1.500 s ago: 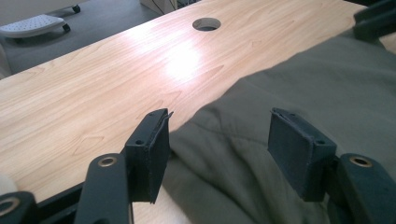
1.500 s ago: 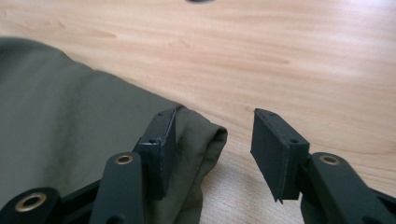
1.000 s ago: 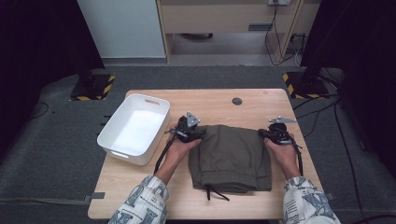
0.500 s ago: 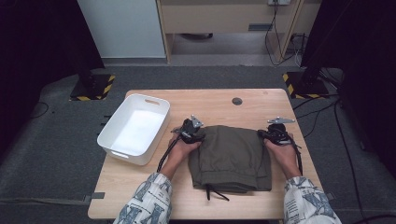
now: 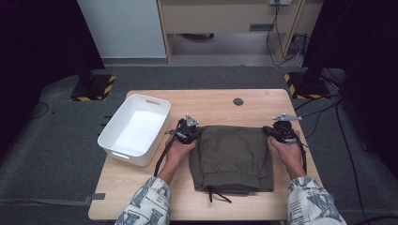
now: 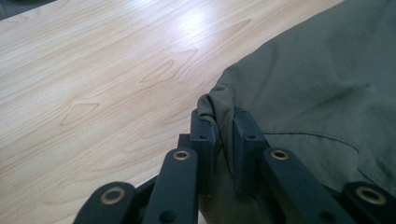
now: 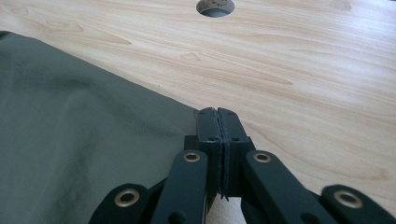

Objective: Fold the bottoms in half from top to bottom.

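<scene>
in the right gripper view, the right gripper [image 7: 217,116] has its pads pressed flat together at the corner of the olive trousers [image 7: 79,154]; whether any cloth lies between the fingertips is too thin to tell. beyond the fingertips, the round table hole [image 7: 215,5] is cut off by the top edge. in the left gripper view, the trousers [image 6: 317,88] run off the right edge, and the pinched fold hides behind the fingers [image 6: 204,140].

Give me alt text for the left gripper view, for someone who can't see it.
The left gripper has a bunched corner of the olive-green garment between its two black jaws, which have just been closing on it. The rest of the cloth spreads to the right over a light wooden table.
</scene>
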Motion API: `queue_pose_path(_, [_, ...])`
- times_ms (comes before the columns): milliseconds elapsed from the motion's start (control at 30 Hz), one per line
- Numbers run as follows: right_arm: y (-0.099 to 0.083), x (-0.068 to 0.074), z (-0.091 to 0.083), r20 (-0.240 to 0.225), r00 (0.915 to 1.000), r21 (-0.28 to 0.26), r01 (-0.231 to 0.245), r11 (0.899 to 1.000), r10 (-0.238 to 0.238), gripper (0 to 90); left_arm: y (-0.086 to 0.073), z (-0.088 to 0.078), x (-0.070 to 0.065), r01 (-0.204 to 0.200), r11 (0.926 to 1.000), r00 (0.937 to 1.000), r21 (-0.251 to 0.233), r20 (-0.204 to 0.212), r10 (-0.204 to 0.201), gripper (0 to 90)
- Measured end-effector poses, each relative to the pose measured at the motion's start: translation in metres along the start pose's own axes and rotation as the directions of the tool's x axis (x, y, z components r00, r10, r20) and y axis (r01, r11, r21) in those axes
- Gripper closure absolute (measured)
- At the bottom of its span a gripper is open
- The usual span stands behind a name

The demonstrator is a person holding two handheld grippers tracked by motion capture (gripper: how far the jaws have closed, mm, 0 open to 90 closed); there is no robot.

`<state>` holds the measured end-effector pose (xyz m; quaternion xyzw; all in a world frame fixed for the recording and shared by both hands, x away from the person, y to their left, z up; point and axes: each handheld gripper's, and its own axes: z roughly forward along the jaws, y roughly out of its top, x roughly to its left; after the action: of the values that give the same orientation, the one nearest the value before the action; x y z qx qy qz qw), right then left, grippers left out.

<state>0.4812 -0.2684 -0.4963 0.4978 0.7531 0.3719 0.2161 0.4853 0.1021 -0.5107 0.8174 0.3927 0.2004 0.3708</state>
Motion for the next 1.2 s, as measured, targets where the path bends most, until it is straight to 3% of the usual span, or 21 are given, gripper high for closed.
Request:
queue_pose_path(100, [0.003,0.001,0.003,0.011,0.9998,0.01,0.013,1.0,-0.013,89.5,-0.002,0.002,0.002,0.02,0.9998,0.9998,0.002,0.005,-0.02,80.7])
queue_pose_path(200, [0.005,0.001,0.005,0.005,0.9998,0.004,0.019,1.0,-0.019,89.4,-0.006,0.008,0.003,0.003,0.9995,1.0,0.033,0.006,-0.003,80.6])
queue_pose_path(333, [0.004,0.002,0.008,0.006,0.9996,0.013,0.028,1.0,-0.028,89.4,-0.007,0.01,0.005,0.009,0.9998,1.0,0.018,0.003,-0.009,79.4])
queue_pose_path(600, [0.002,-0.001,0.007,-0.033,0.9992,-0.006,0.021,1.0,-0.021,89.0,-0.002,0.004,0.012,0.026,0.9989,0.9997,-0.039,0.006,-0.026,59.2])
queue_pose_path(733, [0.0,-0.001,0.011,-0.037,0.9991,0.013,0.02,1.0,-0.019,88.9,0.0,0.008,0.014,0.033,0.9983,0.9995,-0.048,0.0,-0.033,56.9])
queue_pose_path(967, [-0.003,-0.001,0.015,-0.044,0.999,0.022,0.007,1.0,-0.006,88.6,-0.001,0.018,0.015,0.039,0.999,0.9992,0.024,-0.001,-0.039,63.1])
queue_pose_path(1133, [-0.002,0.0,0.011,-0.046,0.9987,0.014,0.022,1.0,-0.022,89.0,-0.002,0.019,0.01,0.018,0.9971,0.9994,0.074,0.029,-0.02,79.9])
queue_pose_path(1200, [-0.001,0.001,0.009,-0.054,0.9983,0.002,0.02,1.0,-0.02,89.1,-0.001,0.018,0.009,0.002,0.9966,0.9997,0.082,0.023,-0.004,81.6])
